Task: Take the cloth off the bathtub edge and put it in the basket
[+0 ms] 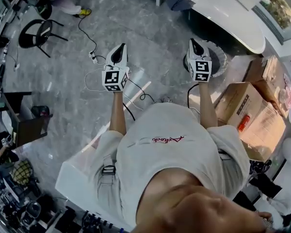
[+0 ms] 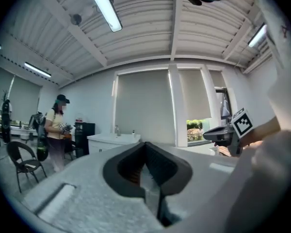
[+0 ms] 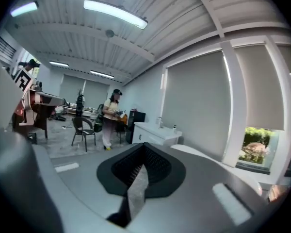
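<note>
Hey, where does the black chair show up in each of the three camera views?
Head view: the black chair is at top left, on the floor.
Left gripper view: it is at the lower left edge.
Right gripper view: it is left of centre, beyond the jaws.
Shared landmark: the standing person beside the chair. The head view shows only the legs.

We see a polished grey stone floor (image 1: 150, 28), veined and faintly reflective. The bathtub (image 1: 233, 13) has a smooth, glossy white rim. The cardboard boxes (image 1: 254, 115) look matt brown. The left gripper (image 2: 146, 152) and right gripper (image 3: 143, 154) have grainy matt plastic shells and black ribbed pads (image 3: 156, 165). The person's T-shirt (image 1: 174, 152) is soft pale cloth.
</note>
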Action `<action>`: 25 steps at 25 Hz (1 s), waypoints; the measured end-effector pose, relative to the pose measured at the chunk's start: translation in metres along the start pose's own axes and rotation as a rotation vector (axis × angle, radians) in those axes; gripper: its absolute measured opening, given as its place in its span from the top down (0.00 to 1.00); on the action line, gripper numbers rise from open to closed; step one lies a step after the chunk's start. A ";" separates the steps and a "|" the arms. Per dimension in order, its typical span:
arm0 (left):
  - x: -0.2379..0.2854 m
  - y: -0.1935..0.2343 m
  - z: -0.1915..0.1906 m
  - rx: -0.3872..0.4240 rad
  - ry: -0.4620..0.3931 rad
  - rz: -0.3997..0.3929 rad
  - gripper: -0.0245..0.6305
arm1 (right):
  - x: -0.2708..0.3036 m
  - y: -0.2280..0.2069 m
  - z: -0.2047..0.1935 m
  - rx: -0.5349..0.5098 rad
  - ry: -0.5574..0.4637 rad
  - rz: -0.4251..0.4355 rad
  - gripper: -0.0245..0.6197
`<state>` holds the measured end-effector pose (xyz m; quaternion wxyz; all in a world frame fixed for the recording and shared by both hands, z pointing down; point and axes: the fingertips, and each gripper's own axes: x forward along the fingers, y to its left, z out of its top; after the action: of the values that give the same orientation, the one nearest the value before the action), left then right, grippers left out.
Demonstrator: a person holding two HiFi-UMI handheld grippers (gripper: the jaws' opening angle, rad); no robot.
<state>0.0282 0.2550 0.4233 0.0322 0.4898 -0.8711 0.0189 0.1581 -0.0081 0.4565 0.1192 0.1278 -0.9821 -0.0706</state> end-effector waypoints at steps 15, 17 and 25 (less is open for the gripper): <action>-0.150 -0.008 -0.029 -0.013 0.046 0.451 0.96 | 0.008 0.136 -0.008 -0.063 -0.075 0.516 0.95; -0.162 -0.016 -0.036 -0.023 0.063 0.494 0.96 | 0.007 0.148 -0.015 -0.064 -0.068 0.569 0.95; -0.219 -0.032 -0.061 -0.052 0.100 0.638 0.96 | 0.000 0.196 -0.023 -0.069 -0.074 0.706 0.95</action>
<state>0.1717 0.4291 0.4676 0.0799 0.1893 -0.9782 0.0299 0.1183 0.1770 0.5117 0.1047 -0.2263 -0.9664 -0.0629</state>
